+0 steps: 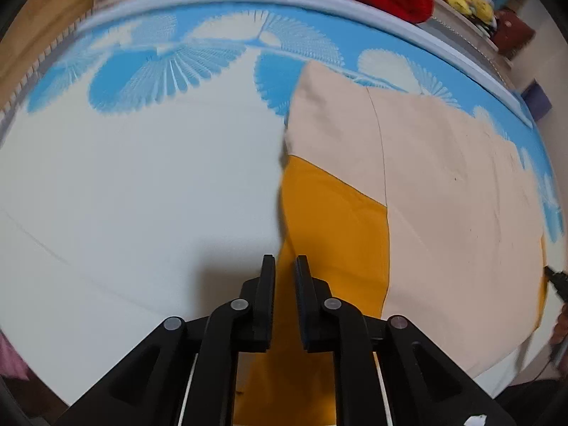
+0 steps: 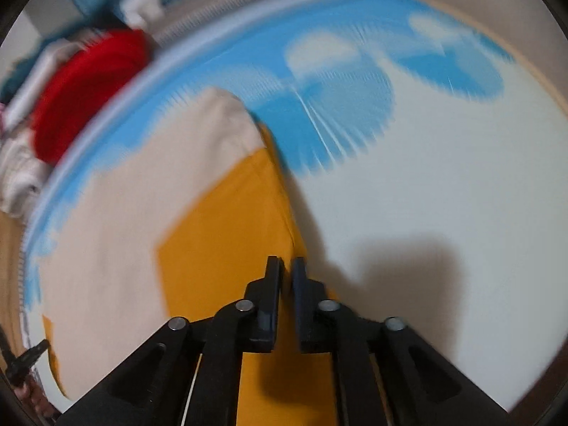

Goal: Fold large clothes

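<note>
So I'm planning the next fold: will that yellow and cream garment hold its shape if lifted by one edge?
Probably not. The yellow and cream garment lies flat and creased on the mat, so it likely drapes limply. Its broad spread suggests unpinched parts would sag and drag.

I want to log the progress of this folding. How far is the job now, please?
Partly done, it seems. The garment lies on the blue and white sheet with its pale side folded over, and a yellow panel is uncovered. Left gripper and right gripper are both above the yellow edge, nearly closed; whether they pinch cloth is unclear. The last folds remain.
</note>
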{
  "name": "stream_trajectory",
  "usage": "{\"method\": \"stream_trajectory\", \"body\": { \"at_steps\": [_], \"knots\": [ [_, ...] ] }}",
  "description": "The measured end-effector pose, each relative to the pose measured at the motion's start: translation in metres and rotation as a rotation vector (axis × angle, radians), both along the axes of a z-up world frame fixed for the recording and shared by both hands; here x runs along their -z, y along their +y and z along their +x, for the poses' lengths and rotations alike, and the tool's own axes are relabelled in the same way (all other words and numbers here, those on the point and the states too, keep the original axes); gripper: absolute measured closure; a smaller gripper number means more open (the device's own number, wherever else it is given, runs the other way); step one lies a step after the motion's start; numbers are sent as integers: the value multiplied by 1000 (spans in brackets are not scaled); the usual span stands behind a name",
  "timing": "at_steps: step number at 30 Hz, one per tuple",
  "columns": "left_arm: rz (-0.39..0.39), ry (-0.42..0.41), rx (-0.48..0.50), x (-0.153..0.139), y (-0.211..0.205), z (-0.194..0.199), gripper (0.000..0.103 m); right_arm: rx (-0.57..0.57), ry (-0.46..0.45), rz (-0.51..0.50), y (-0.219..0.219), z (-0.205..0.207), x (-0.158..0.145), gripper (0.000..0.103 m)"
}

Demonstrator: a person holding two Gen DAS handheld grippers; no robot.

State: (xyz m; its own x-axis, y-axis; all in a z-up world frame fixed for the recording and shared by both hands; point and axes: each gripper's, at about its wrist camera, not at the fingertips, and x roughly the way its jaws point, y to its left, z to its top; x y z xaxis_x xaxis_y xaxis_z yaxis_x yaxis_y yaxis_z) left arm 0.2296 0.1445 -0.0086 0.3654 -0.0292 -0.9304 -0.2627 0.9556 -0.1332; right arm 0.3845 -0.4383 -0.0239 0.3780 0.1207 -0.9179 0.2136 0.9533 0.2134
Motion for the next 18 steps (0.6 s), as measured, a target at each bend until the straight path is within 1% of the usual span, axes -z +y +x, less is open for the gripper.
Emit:
{"method": "stream_trajectory", "body": {
  "at_steps": [1, 2, 3, 4, 5, 6, 7, 8, 9, 10, 11, 13, 14, 15, 16, 18],
  "knots": [
    [-23, -42, 30, -10, -2, -6, 93, 7, -17, -2, -4, -4, -6, 85],
    [-64, -69, 64, -16, -4, -12, 93, 4, -43, -10, -7, -9, -14, 83],
    [-137, -79, 129, -18, -9, -18, 93, -16, -75, -38, -5, -14, -22, 83],
    [-181, -61, 178, -16, -13, -21, 91, -56, -105, -76, -1, -20, -32, 82],
    [-203, -19, 231, -9, -18, -23, 89, -104, -124, -95, 4, -26, -37, 81],
    [-165, 61, 293, 6, -29, -27, 85, -174, -128, -88, 9, -33, -37, 78],
    [-100, 130, 330, 20, -37, -31, 83, -227, -107, -66, 10, -40, -30, 76],
    [-17, 211, 366, 38, -43, -36, 83, -283, -47, -52, 12, -42, -15, 73],
    [56, 290, 387, 56, -46, -43, 83, -329, 48, -81, 14, -45, 5, 73],
    [59, 290, 388, 56, -45, -46, 83, -351, 104, -122, 13, -47, 18, 73],
    [52, 280, 381, 53, -44, -47, 83, -379, 135, -164, 13, -52, 27, 73],
    [36, 266, 348, 46, -39, -51, 83, -400, 114, -190, 10, -58, 25, 73],
    [49, 280, 346, 49, -39, -53, 83, -392, 122, -193, 6, -60, 26, 73],
    [79, 317, 345, 55, -39, -58, 83, -387, 140, -199, 2, -62, 30, 70],
    [92, 329, 347, 58, -39, -61, 83, -379, 168, -213, -2, -64, 34, 70],
    [142, 309, 350, 51, -45, -66, 83, -352, 189, -231, -9, -66, 35, 69]
  ]
}}
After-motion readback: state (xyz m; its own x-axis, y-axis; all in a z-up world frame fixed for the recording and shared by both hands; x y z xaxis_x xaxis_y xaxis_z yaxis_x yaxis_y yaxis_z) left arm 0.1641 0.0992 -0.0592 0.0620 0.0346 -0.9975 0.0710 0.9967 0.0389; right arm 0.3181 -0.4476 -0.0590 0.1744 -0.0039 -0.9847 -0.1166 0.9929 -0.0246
